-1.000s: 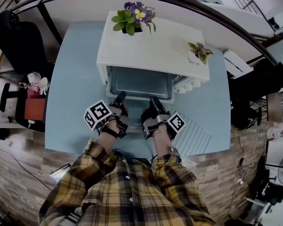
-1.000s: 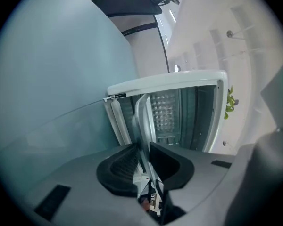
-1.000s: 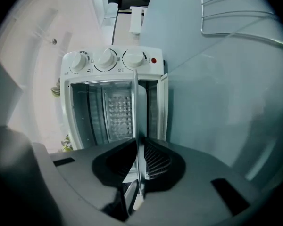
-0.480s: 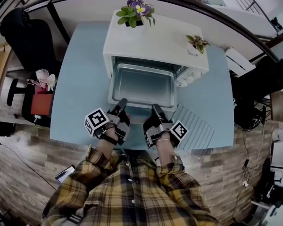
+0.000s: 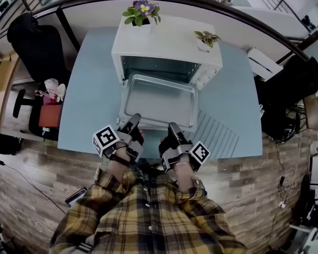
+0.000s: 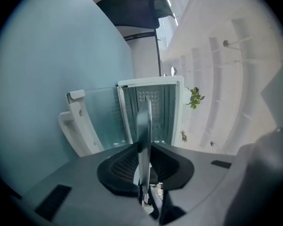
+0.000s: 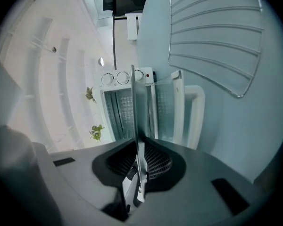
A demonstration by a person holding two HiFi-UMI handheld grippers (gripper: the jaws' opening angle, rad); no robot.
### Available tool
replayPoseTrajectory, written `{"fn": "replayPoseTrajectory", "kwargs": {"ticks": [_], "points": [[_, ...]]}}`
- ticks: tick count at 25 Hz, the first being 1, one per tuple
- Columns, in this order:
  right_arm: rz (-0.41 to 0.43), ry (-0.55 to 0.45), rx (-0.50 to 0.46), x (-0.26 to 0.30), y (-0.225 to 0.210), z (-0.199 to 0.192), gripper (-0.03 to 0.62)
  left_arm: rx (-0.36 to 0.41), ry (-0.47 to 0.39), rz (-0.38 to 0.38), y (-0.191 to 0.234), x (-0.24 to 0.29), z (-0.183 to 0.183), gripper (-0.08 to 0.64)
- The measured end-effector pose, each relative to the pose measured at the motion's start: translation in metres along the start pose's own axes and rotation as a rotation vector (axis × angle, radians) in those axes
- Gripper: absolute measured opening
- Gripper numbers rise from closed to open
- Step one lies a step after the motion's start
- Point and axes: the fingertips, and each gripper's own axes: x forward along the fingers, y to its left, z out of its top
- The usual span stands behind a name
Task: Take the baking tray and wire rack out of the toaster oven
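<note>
The white toaster oven (image 5: 167, 44) stands on the blue table (image 5: 90, 105) with its door down. The metal baking tray (image 5: 158, 100) sticks out of its mouth toward me, most of it outside. My left gripper (image 5: 133, 119) is shut on the tray's near rim at the left, my right gripper (image 5: 173, 127) on the same rim at the right. The tray's edge (image 6: 144, 124) runs between the pads in the left gripper view, and likewise the edge (image 7: 137, 112) in the right gripper view. The wire rack (image 5: 217, 136) lies flat on the table right of the tray.
Two small potted plants (image 5: 140, 12) (image 5: 205, 37) sit on top of the oven. The glass door with its handle (image 6: 78, 126) hangs below the tray. A black chair (image 5: 37, 46) and a red object (image 5: 49, 115) stand left of the table, whose near edge is at my body.
Both grippers have drawn back toward me with the tray, which now stands much farther out of the oven. The wire rack has stayed on the table.
</note>
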Motion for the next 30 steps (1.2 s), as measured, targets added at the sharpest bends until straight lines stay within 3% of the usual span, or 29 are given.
{"fn": "replayPoseTrajectory", "kwargs": {"ticks": [7,15,20,25,30], "points": [[0.044,-0.144,0.044,-0.066,0.002,0.044,0.057,0.055,0.152,-0.012,-0.015,0.019,-0.071,0.071],[0.069,-0.374,0.071,-0.165,-0.009,0.111,0.057,0.09,0.403,-0.018,-0.015,0.057,-0.185,0.072],[0.063,-0.485,0.075,-0.21,-0.02,0.14,0.057,0.087,0.524,-0.009,-0.005,0.071,-0.237,0.072],[0.04,-0.543,0.094,-0.248,-0.033,0.167,0.057,0.082,0.593,0.025,0.007,0.079,-0.285,0.071],[-0.009,-0.529,0.104,-0.252,-0.056,0.177,0.058,0.047,0.595,0.082,0.035,0.081,-0.294,0.071]]}}
